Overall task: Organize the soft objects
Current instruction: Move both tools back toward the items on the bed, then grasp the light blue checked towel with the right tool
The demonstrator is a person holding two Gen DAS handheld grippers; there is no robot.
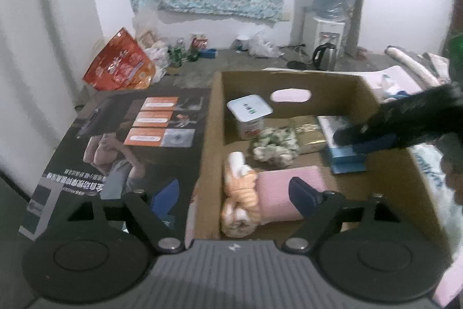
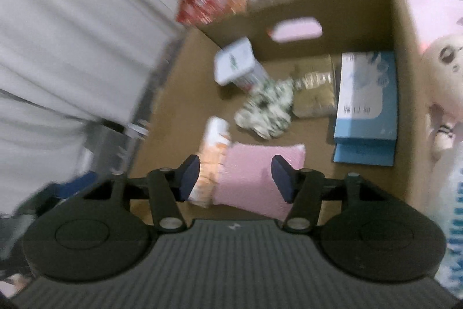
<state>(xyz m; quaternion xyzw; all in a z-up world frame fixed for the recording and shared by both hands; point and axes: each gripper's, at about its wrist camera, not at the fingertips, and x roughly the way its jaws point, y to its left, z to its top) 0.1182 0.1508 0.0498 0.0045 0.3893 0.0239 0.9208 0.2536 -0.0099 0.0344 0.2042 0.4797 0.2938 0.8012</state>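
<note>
An open cardboard box (image 2: 402, 28) fills the view ahead of both grippers, its far wall cut by a handle slot. Low against the near wall, a pink pillow (image 2: 254, 175) lies touching an orange-and-white plush (image 2: 215, 152), directly below the right gripper (image 2: 235, 178), whose fingers stand apart above them, clamping nothing. The left gripper (image 1: 234, 193) hangs wide apart and empty, straddling the box's left edge. Farther ahead sit a blue box (image 2: 367, 100), a green-patterned scrunchie (image 2: 266, 109) and a white tub (image 2: 237, 62), bare floor between.
</note>
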